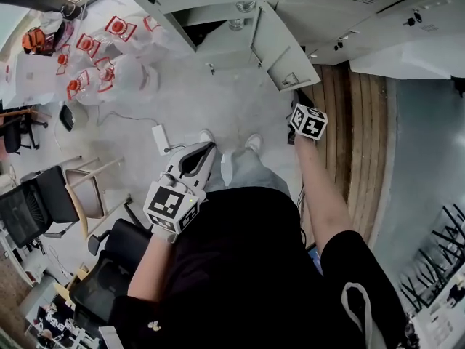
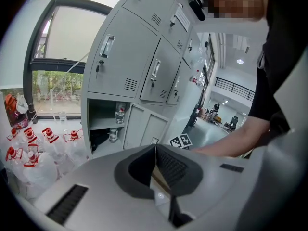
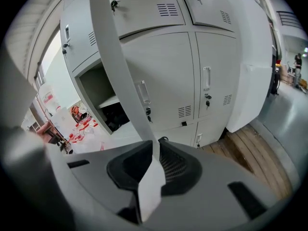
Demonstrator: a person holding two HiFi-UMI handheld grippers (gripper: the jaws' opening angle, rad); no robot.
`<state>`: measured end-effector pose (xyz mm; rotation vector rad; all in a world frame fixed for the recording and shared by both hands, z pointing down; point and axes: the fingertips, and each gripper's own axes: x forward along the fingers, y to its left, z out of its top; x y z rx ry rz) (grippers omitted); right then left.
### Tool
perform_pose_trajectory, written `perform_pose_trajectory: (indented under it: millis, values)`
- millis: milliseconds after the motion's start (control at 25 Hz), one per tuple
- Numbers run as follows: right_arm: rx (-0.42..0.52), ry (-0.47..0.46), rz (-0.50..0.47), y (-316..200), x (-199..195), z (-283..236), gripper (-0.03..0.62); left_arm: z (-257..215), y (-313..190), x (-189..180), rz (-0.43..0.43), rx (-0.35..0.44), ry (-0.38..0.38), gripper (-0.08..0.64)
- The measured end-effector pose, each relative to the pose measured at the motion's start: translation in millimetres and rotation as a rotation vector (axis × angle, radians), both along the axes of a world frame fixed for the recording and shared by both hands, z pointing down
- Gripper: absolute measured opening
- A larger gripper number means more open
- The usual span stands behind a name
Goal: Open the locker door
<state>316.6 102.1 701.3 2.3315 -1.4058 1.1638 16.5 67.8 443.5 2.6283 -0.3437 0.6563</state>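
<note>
Grey metal lockers [image 1: 330, 9] line the far wall above a pale speckled floor [image 1: 240, 107], with clear bags of red-capped bottles [image 1: 109, 57] heaped far left and a slatted wooden platform [image 1: 356, 122] on the right. And the action is at the low grey locker door [image 3: 120, 66]: it stands swung well out from its compartment [image 3: 96, 93], edge-on to the camera, and the right gripper [image 3: 153, 150] has its jaws pinched on the door's thin free edge, the panel running straight down between the pads. The left gripper [image 2: 155, 150] hangs back on the near left by the person's legs, jaws pressed together on nothing, aimed at the open compartment, where a clear water bottle [image 2: 119, 114] sits on a shelf. By my read this is the late part of the swing, with the door already clear of the frame. The next move looks like carrying that edge further round on its hinge arc, then letting the jaws part cleanly so the door isn't tugged back.
</note>
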Motion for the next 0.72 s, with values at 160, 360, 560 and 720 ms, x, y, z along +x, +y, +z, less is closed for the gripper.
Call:
perform_pose_trajectory:
  millis: [160, 360, 560, 720]
  values:
    - [0.003, -0.005, 0.023, 14.4, -0.7, -10.7, 0.06, 1.4, -8.0, 8.5, 0.047, -0.005, 0.013, 0.023]
    - [0.031, -0.005, 0.002, 34.9, -27.4, -48.5, 0.06, -4.5, -16.3, 26.7, 0.122, -0.008, 0.053, 0.023]
    - [0.118, 0.014, -0.038, 46.1, -54.2, -119.6, 0.06, -14.1, -11.4, 49.4, 0.247, 0.003, 0.103, 0.023]
    - [0.243, 0.058, -0.08, 47.9, -78.9, -190.9, 0.06, -28.1, -12.0, 62.5, 0.306, 0.004, 0.15, 0.023]
